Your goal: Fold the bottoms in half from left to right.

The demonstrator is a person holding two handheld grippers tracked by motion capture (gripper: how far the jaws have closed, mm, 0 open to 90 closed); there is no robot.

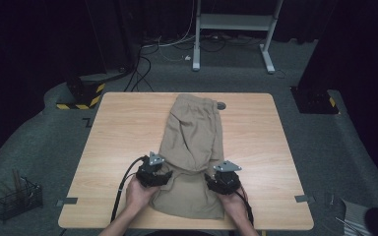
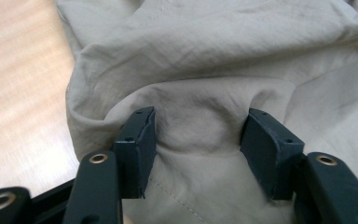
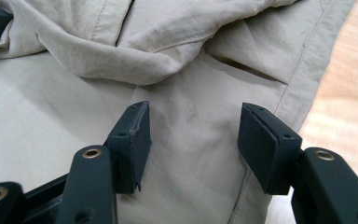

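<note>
A pair of beige, thin, soft cotton shorts lay partly folded at the centre of the light wooden counter, looking light and floppy, best pinched at the folded edge, with the left hand-held gripper and the right hand-held gripper both open over the cloth.

We are showing two black tools, left tool and right tool, each bearing a grey three-cornered plate on top and trailing a black cable. Brass-ringed screw holes are dotting the arms; square dark pads are facing inward. Forearms are showing bare, sleeveless.
</note>
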